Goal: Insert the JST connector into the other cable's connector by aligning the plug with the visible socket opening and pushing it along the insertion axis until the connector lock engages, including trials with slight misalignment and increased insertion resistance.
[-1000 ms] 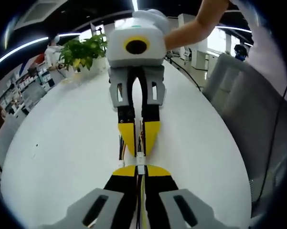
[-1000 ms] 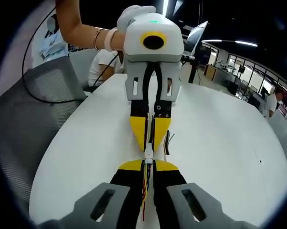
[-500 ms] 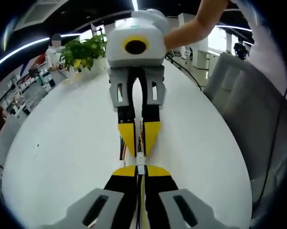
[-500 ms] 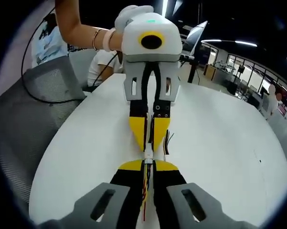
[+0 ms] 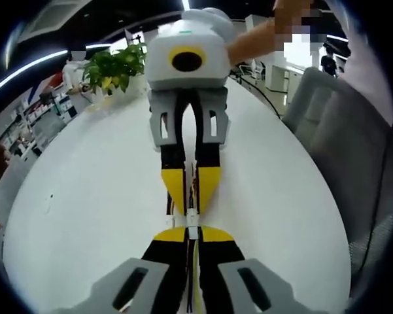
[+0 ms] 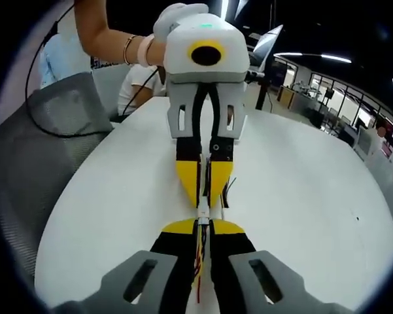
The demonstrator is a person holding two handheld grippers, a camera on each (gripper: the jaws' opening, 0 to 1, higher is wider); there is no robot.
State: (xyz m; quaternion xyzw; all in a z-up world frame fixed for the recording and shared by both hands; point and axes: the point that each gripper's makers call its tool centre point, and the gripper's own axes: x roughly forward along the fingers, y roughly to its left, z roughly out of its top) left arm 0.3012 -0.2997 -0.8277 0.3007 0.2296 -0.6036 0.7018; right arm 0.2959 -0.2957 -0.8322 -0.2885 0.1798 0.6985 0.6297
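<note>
Above the white table my two grippers meet tip to tip. In the left gripper view my left gripper (image 5: pixel 193 233) is shut on a cable of coloured wires ending in a small white JST connector (image 5: pixel 192 219). The right gripper (image 5: pixel 191 196) faces it, shut on the other cable. In the right gripper view my right gripper (image 6: pixel 203 227) holds red, yellow and black wires, and the white connector pair (image 6: pixel 203 212) sits between it and the left gripper (image 6: pixel 204 193). The two connector bodies touch; whether the lock has caught is too small to tell.
The round white table (image 5: pixel 85 196) spreads under both grippers. A potted plant (image 5: pixel 114 69) stands at its far edge. Grey mesh chairs (image 5: pixel 343 137) (image 6: pixel 42 140) stand close to the table's rim, one with a black cable over it. A person's arm (image 6: pixel 108 39) holds the left gripper.
Both views have shifted a little with the hands. The grippers stay tip to tip on the connectors, with no visible gap opening or closing.
</note>
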